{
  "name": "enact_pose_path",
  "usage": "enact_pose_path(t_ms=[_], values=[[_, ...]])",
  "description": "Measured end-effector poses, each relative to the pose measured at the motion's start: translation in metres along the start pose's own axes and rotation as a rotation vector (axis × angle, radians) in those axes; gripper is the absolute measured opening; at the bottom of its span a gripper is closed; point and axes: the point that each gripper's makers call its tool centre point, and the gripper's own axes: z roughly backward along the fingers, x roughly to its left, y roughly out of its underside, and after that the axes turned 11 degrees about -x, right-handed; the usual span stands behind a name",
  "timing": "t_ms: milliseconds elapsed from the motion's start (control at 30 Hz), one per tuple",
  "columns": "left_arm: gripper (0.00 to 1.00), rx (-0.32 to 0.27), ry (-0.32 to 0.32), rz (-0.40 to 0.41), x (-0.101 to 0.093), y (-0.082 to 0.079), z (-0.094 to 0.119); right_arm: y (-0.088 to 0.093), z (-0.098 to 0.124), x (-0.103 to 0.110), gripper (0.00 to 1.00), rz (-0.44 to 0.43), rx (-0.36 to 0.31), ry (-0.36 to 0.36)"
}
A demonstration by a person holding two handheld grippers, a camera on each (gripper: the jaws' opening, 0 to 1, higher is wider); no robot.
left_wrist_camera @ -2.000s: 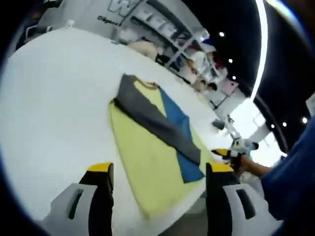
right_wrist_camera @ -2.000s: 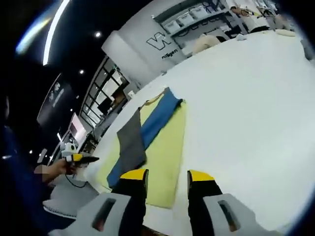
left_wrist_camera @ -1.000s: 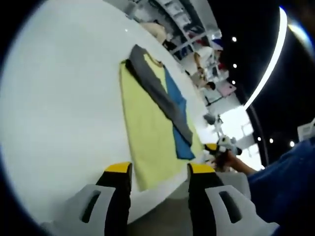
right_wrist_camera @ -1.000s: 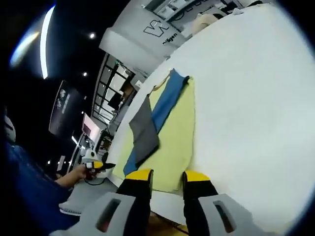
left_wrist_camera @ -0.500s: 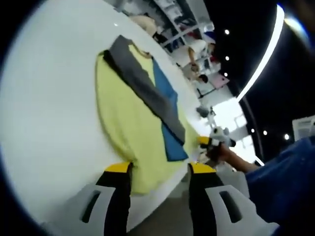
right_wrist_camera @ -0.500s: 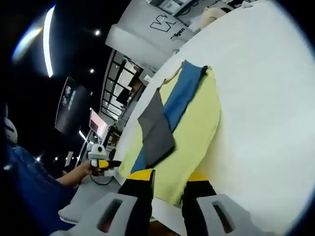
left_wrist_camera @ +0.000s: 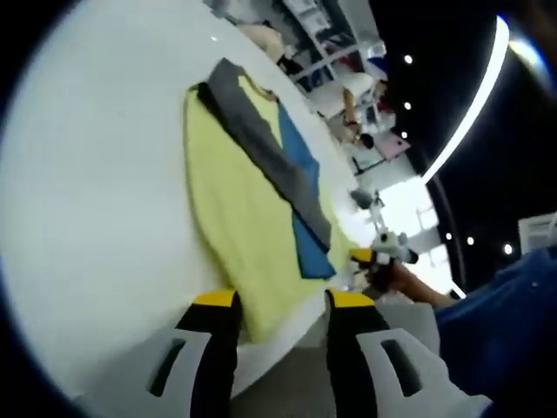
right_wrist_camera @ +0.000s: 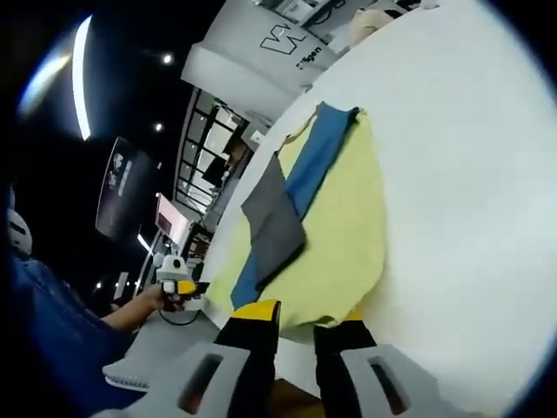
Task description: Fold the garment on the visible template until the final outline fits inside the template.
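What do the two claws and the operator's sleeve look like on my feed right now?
Both match: the left claw and the right claw each have two black jaws with yellow tips, on light grey housings with slot-shaped cutouts. Seen from the other side, each also carries a white and yellow body. The person's sleeve is blue.

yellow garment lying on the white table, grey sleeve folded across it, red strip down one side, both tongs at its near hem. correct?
Not quite: the strip beside the grey sleeve is blue, not red; the left gripper view shows it plainly, and so does the right gripper view. The rest stands: the yellow garment lies on the white table, with the left tongs and the right tongs at its near hem.
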Motion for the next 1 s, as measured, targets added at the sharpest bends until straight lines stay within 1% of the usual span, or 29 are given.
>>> enact_pose_path(t_ms=[67,100,200,267,300,400,567,700,733,900,933,967,1000], values=[[0.28,0.023,-0.011,-0.022,0.002,0.004,-0.001,-0.003,0.002,-0.003,0.1,-0.002,-0.011,0.009],[0.26,0.025,-0.016,-0.024,0.004,0.004,-0.002,-0.006,0.004,-0.006,0.1,-0.004,-0.016,0.018],[0.19,0.021,-0.034,-0.006,0.008,0.004,-0.002,-0.011,0.007,-0.012,0.09,-0.001,-0.023,0.033],[0.15,0.021,-0.055,-0.01,0.013,0.005,-0.002,-0.015,0.009,-0.016,0.07,-0.002,-0.027,0.044],[0.11,0.026,-0.067,-0.016,0.015,0.006,-0.002,-0.018,0.01,-0.019,0.05,-0.004,-0.032,0.05],[0.07,0.028,-0.076,-0.014,0.016,0.008,-0.002,-0.022,0.008,-0.022,0.01,-0.028,-0.039,0.045],[0.04,0.02,-0.086,-0.004,0.016,0.009,-0.003,-0.028,0.008,-0.024,0.01,-0.049,-0.046,0.041],[0.03,0.016,-0.086,0.0,0.014,0.01,-0.004,-0.031,0.007,-0.028,0.01,-0.07,-0.035,0.037],[0.03,0.016,-0.085,-0.002,0.014,0.01,-0.004,-0.031,0.007,-0.028,0.0,-0.069,-0.032,0.039],[0.01,0.014,-0.089,-0.009,0.013,0.01,-0.005,-0.029,0.006,-0.03,0.0,-0.058,-0.02,0.049],[0.01,0.015,-0.093,-0.005,0.012,0.01,-0.005,-0.028,0.006,-0.029,0.0,-0.058,-0.022,0.05],[0.01,0.017,-0.11,0.011,0.013,0.009,-0.004,-0.027,0.007,-0.029,0.0,-0.056,-0.026,0.051],[0.01,0.015,-0.117,0.008,0.013,0.009,-0.004,-0.027,0.006,-0.028,0.0,-0.053,-0.033,0.051]])
